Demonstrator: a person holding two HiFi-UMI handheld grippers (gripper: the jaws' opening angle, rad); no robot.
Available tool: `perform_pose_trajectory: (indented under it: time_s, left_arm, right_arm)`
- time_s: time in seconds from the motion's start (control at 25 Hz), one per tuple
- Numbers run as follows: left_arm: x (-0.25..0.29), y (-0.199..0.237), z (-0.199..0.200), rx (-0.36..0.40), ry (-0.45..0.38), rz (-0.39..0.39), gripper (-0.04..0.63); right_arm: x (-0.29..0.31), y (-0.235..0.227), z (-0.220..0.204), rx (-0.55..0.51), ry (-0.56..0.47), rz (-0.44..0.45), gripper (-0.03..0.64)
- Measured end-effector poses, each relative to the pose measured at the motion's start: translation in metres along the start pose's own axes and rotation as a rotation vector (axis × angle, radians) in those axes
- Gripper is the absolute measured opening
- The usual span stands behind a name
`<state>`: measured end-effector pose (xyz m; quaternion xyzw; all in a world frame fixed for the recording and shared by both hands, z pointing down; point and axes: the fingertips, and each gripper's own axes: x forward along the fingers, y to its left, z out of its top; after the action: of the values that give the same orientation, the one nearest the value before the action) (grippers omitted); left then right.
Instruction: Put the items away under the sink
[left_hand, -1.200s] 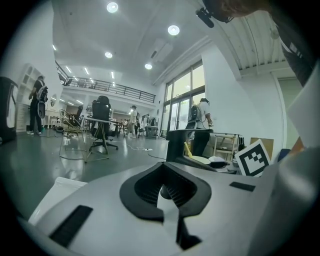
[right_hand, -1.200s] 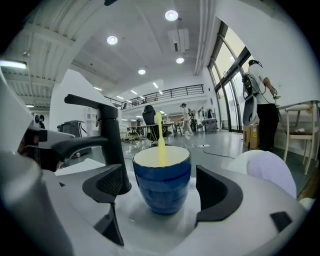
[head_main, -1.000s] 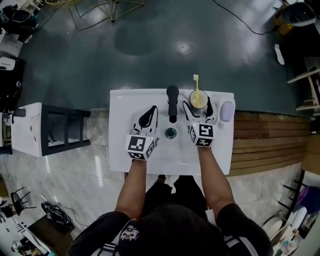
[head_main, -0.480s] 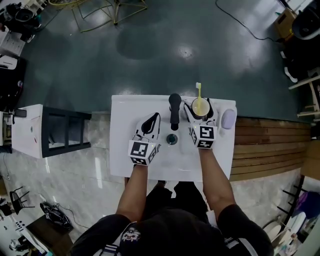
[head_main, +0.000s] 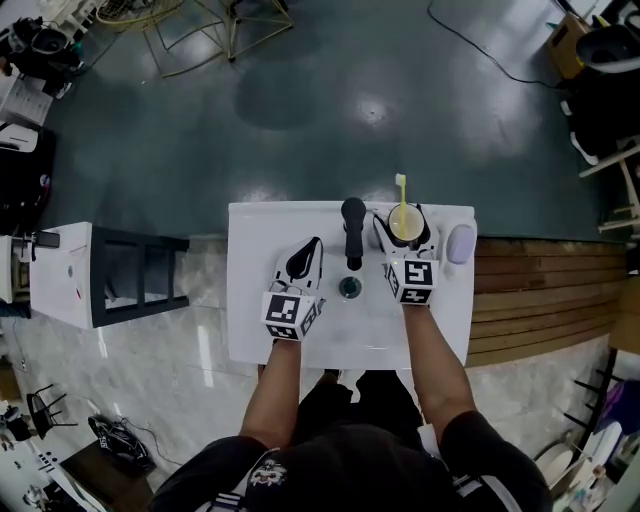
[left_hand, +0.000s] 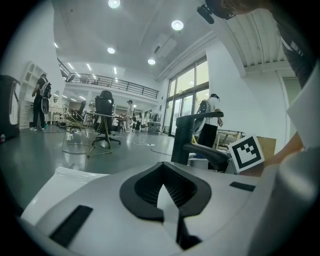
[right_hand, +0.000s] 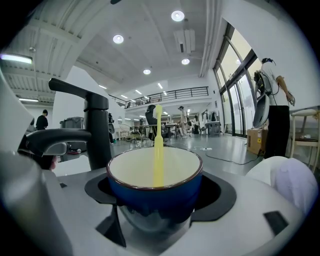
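**Floor, furniture and hall beyond**

From above, a dark green floor (head_main: 300, 110) fills the upper frame, pale marble-like tiles (head_main: 150, 370) the lower left and wooden planks (head_main: 540, 290) the right. A white cabinet (head_main: 62, 275) stands at the left edge, a black open rack (head_main: 135, 240) beside it. The left gripper view shows a black office chair (left_hand: 104, 106), a balcony railing (left_hand: 115, 84) and ceiling lights (left_hand: 177, 24).

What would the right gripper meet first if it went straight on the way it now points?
The blue cup with the yellow toothbrush, standing between the right gripper's jaws.
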<state>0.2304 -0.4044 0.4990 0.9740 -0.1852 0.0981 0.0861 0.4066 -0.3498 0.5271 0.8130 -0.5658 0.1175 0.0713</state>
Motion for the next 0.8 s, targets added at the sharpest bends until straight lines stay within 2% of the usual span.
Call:
perform_pose_trajectory:
  time_s: [0.52,0.8]
  left_arm:
    - [-0.014,-0.010,0.010,0.001,-0.015,-0.021,0.000]
    - [-0.032,-0.028,0.020,0.023,-0.035,-0.070,0.000]
  right_arm:
    - [-0.034,0.008,0.032,-0.034,-0.058,-0.021,0.423]
    - [-0.070,0.029,0.056,-0.056,-0.108,-0.013,0.423]
